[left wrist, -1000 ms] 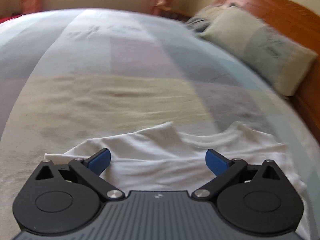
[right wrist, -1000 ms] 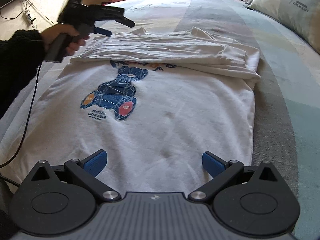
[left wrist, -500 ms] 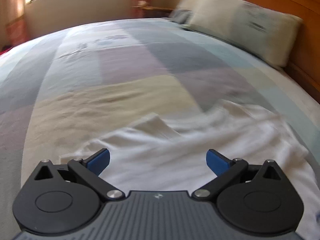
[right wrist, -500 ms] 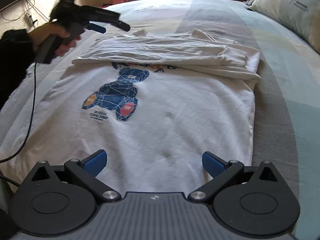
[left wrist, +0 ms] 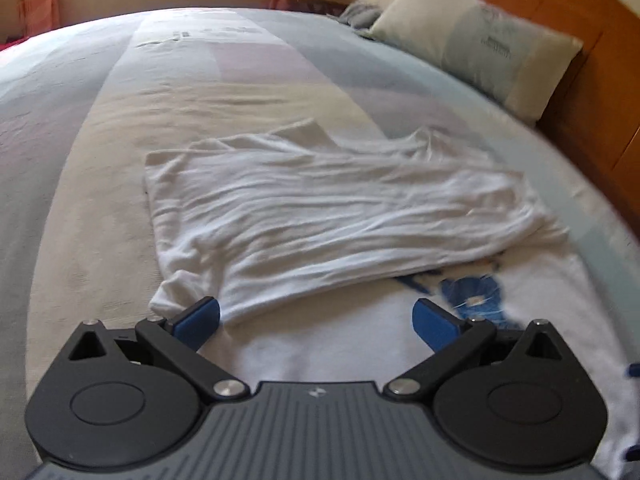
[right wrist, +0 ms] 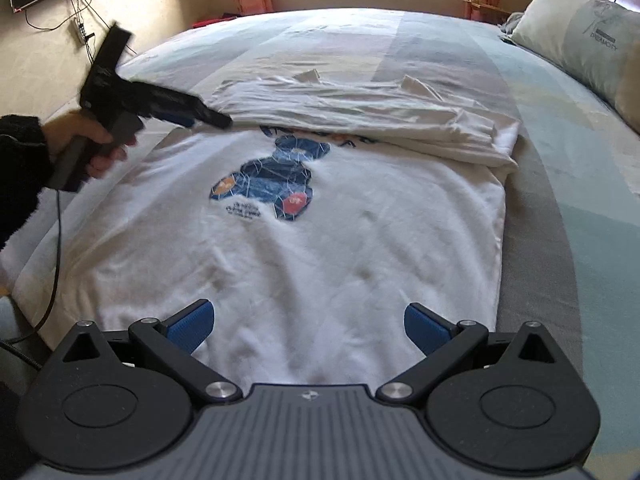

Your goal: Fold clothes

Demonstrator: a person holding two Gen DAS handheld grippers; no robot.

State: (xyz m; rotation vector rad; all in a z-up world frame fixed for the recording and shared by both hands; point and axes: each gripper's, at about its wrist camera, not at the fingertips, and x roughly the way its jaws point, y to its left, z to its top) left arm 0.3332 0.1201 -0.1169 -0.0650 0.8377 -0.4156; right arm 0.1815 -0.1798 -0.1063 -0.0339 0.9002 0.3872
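White printed T-shirt [right wrist: 320,248] lies flat on the bed [right wrist: 560,208], print side up, hem toward the near edge of the bed and its right side edge running parallel to the bed's right edge. Top section, shoulders and sleeves, is folded down over itself into a layered band [left wrist: 320,216] across the far end of the shirt; the band's edge partly covers the top of the blue bear print [right wrist: 272,188]. Pillow [right wrist: 584,44] sits at the far right corner by the headboard, well clear.

Left gripper [left wrist: 316,316]: tongs spread wide, nothing between them, hovering over the left end of the band's edge, probably lined up to pinch that corner or flatten it. The person's hand [right wrist: 90,144] holds it by the grip.

Right gripper [right wrist: 308,326]: tongs spread wide, nothing held, poised low over the hem near the bed's near edge. Judgement: it's positioned for a hem grab so the lower body can go up over the band. Shirt is partway folded; the band is wrinkled and could slip if dragged.
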